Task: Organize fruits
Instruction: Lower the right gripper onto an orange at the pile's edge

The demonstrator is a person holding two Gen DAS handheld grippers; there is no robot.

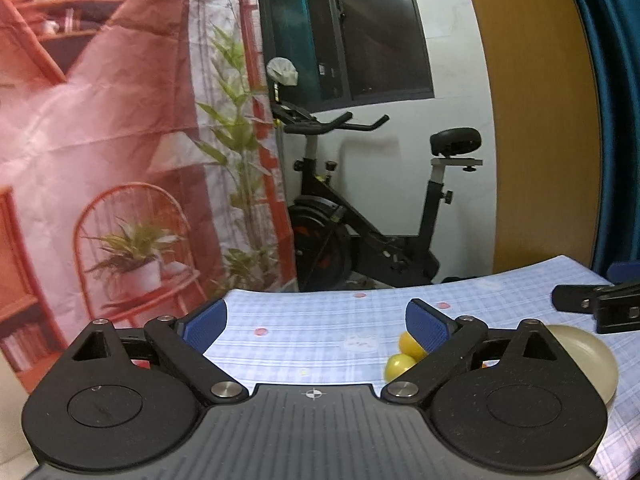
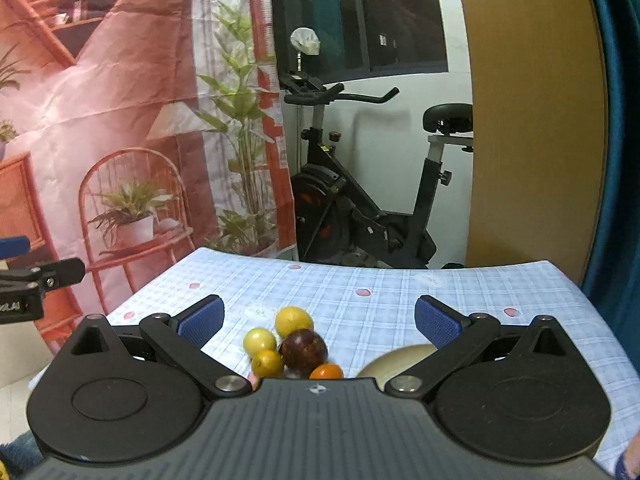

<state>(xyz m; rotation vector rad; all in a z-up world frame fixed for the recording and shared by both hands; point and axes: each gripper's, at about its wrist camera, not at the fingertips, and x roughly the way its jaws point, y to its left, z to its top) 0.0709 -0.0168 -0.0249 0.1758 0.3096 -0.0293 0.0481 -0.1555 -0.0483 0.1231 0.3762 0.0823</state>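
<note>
A cluster of small round fruits lies on the blue checked tablecloth (image 2: 360, 280): a yellow fruit (image 2: 294, 320), two smaller yellow ones (image 2: 259, 340) (image 2: 268, 362), a dark purple fruit (image 2: 303, 350) and an orange one (image 2: 327, 371). A beige plate (image 2: 404, 356) sits just right of them. My right gripper (image 2: 319, 320) is open above the cluster, touching nothing. My left gripper (image 1: 316, 324) is open over bare cloth, with two yellow fruits (image 1: 400, 364) and the plate (image 1: 588, 356) partly hidden behind its right finger.
The other gripper's tip shows at the edge of each view (image 1: 596, 304) (image 2: 36, 280). Beyond the table's far edge stand an exercise bike (image 2: 360, 208), a printed backdrop (image 2: 120, 120), a wooden panel (image 2: 532, 120) and a blue curtain (image 2: 620, 120).
</note>
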